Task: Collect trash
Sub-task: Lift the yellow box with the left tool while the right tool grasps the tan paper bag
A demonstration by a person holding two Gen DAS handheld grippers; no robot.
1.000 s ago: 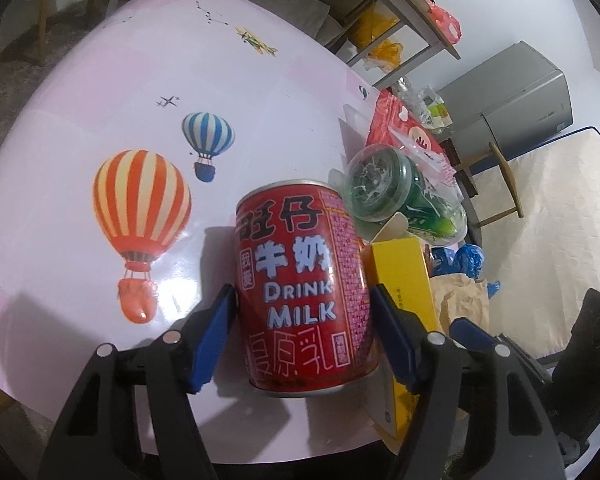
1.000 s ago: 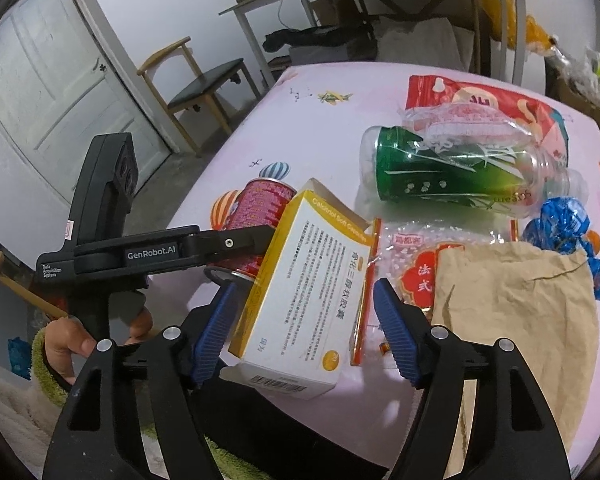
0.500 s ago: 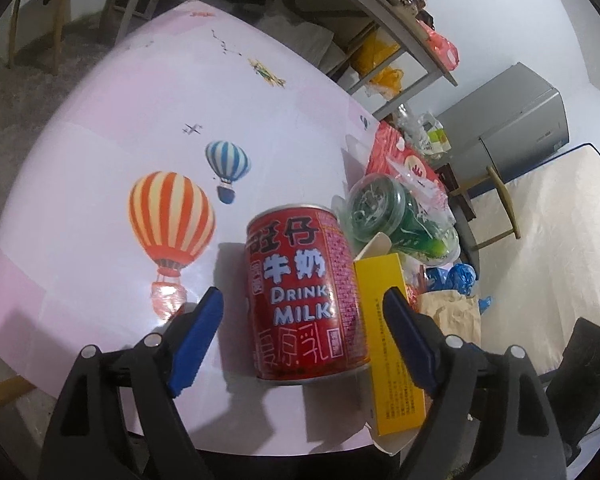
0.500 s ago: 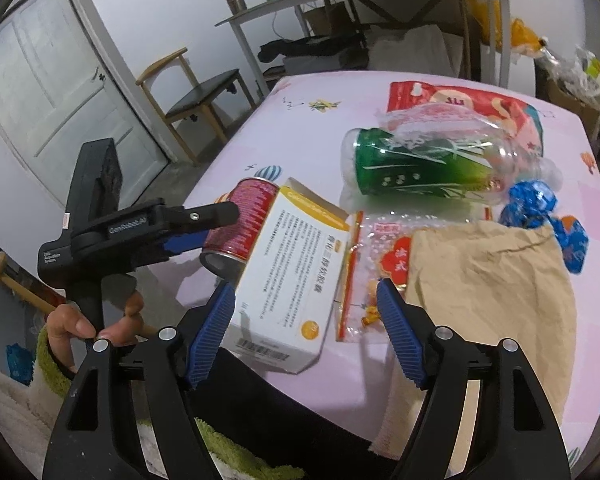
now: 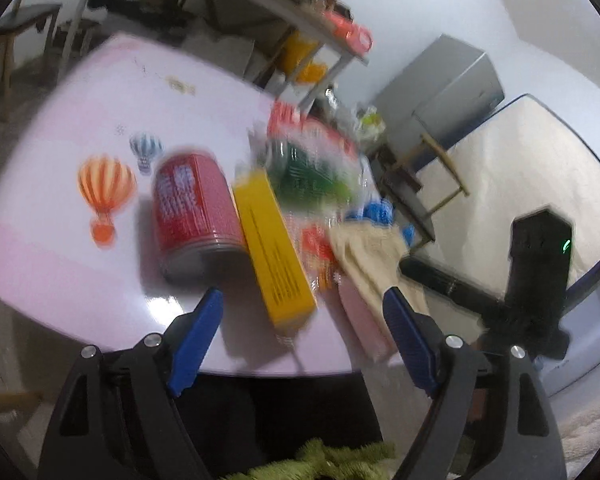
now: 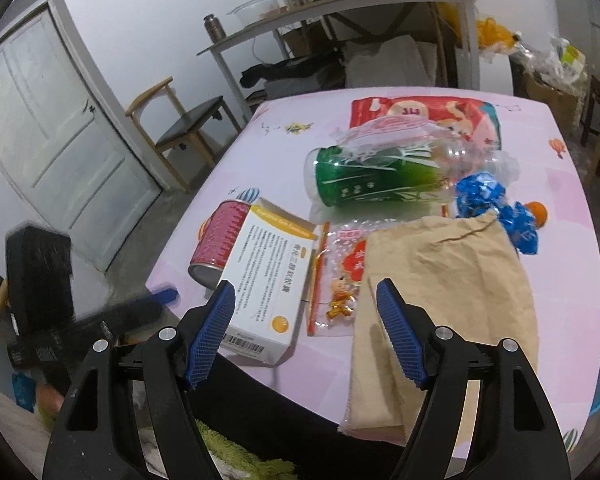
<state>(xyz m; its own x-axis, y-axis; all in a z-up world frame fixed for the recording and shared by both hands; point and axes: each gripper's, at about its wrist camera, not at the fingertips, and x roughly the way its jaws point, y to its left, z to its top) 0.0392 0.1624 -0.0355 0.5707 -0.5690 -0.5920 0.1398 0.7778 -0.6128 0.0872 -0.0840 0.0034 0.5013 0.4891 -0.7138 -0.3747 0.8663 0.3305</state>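
Observation:
A red milk can (image 5: 196, 208) rests on the pink table (image 5: 52, 248), its grey end toward the front edge. A yellow and white box (image 6: 268, 280) lies against the can (image 6: 220, 236). My left gripper (image 5: 302, 296) is open and empty, back at the table's front edge, short of the can and the box (image 5: 272, 248); this view is blurred. My right gripper (image 6: 306, 285) hangs open over the front edge, with the box corner and a clear snack packet (image 6: 340, 276) beyond its fingers. A green plastic bottle (image 6: 380, 176), blue wrappers (image 6: 496, 204) and a brown paper bag (image 6: 444, 280) lie further on.
A red snack bag (image 6: 420, 112) lies at the far side of the table (image 6: 560, 184). A wooden chair (image 6: 180, 120) and a door (image 6: 48, 132) are to the left, and a cluttered side table (image 6: 340, 4) stands behind. A grey cabinet (image 5: 452, 92) and a mattress (image 5: 520, 168) are on the right.
My left gripper opened off the red can, drew back toward the table's front edge and swung right. My right gripper pulled back a little from the box.

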